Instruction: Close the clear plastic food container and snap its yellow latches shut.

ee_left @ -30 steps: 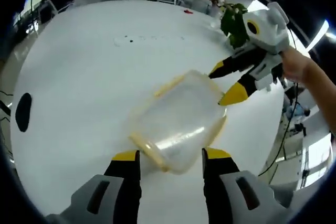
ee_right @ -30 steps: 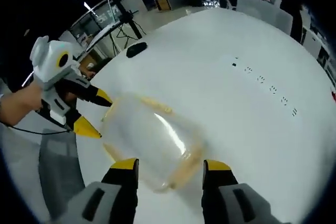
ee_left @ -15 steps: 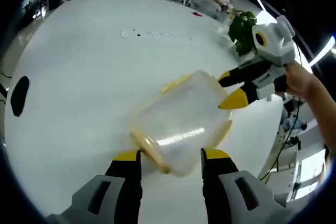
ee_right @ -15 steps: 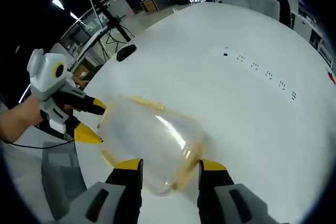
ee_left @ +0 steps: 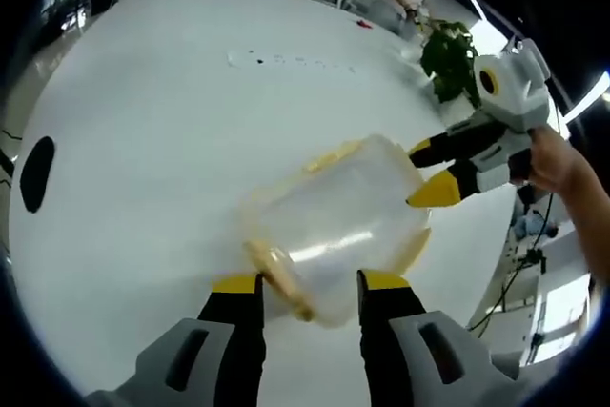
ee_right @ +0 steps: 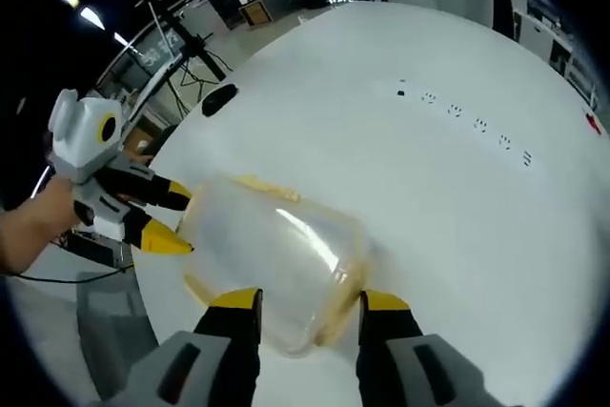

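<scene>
The clear plastic food container [ee_left: 334, 226] lies on the white bench [ee_left: 143, 140], with one tool at each end. In the left gripper view the left tool [ee_left: 297, 283] has its jaws spread apart on either side of the container's near end, where a yellow latch [ee_left: 276, 274] runs between them; whether the tips press on the plastic I cannot tell. Across the container, the right tool [ee_left: 429, 173] comes in from the right with its yellow tips parted at the far end, a hand [ee_left: 562, 164] behind it. This view also takes in a potted plant [ee_left: 448, 59] beyond that tool and a dark oval object [ee_left: 36, 173] far off to the left.

The right gripper view shows the opposite end: the right tool [ee_right: 300, 300] straddles the container [ee_right: 272, 259] with open jaws, and the left tool [ee_right: 176, 221] reaches in from the left, its tips at the far wall. A row of small dark marks [ee_right: 467, 126] crosses the bench [ee_right: 429, 207] ahead
</scene>
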Motion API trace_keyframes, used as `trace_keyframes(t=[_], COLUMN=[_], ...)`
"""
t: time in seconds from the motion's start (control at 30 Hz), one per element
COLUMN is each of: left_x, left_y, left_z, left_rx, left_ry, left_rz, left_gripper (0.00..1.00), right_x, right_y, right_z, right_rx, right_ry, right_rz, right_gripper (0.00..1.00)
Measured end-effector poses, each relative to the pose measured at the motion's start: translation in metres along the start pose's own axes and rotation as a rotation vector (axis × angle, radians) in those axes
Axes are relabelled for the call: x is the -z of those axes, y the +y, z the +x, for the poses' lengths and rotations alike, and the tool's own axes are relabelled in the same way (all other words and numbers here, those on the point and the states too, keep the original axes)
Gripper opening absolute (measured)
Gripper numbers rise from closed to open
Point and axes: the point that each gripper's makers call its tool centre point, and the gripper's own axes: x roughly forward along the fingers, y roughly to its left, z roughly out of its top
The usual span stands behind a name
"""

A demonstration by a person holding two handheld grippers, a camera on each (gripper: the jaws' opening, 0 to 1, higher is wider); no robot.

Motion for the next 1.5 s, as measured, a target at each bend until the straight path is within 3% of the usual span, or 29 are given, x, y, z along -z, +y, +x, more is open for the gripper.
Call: trace_keyframes(t=[0.33, 0.5, 0.67, 1.0, 1.03, 1.07, 1.1, 1.17, 1.5], left_x=[0.005, 0.005, 0.005, 0.005, 0.017, 0.006, 0.008, 0.010, 0.000], left_y=[0.001, 0.000, 0.000, -0.001, -0.001, -0.004, -0.002, -0.001, 0.003], left_z=[-0.002, -0.002, -0.002, 0.000, -0.001, 0.011, 0.011, 0.010, 0.008], left_rx=[0.035, 0.055, 0.060, 0.063, 0.055, 0.071, 0.056, 0.056, 0.071], left_ry=[0.059, 0.065, 0.075, 0.091, 0.151, 0.096, 0.114, 0.115, 0.114], left_rz=[0.103, 0.141, 0.151, 0.168, 0.115, 0.146, 0.154, 0.154, 0.158], left_gripper=[0.34, 0.34, 0.33, 0.31, 0.28, 0.28, 0.28, 0.28, 0.29], right_x=[0.015, 0.020, 0.020, 0.019, 0.018, 0.010, 0.017, 0.018, 0.020], right_y=[0.008, 0.012, 0.013, 0.013, 0.013, 0.015, 0.012, 0.013, 0.018], right_z=[0.001, -0.001, -0.001, 0.000, 0.001, 0.005, 0.009, 0.006, 0.006], right_rx=[0.062, 0.113, 0.150, 0.146, 0.141, 0.135, 0.153, 0.143, 0.164], right_ry=[-0.011, -0.067, -0.089, -0.088, -0.088, -0.116, -0.073, -0.053, -0.073], right_rz=[0.117, 0.181, 0.191, 0.219, 0.218, 0.257, 0.225, 0.229, 0.269], right_gripper=[0.38, 0.37, 0.35, 0.33, 0.31, 0.31, 0.31, 0.30, 0.31])
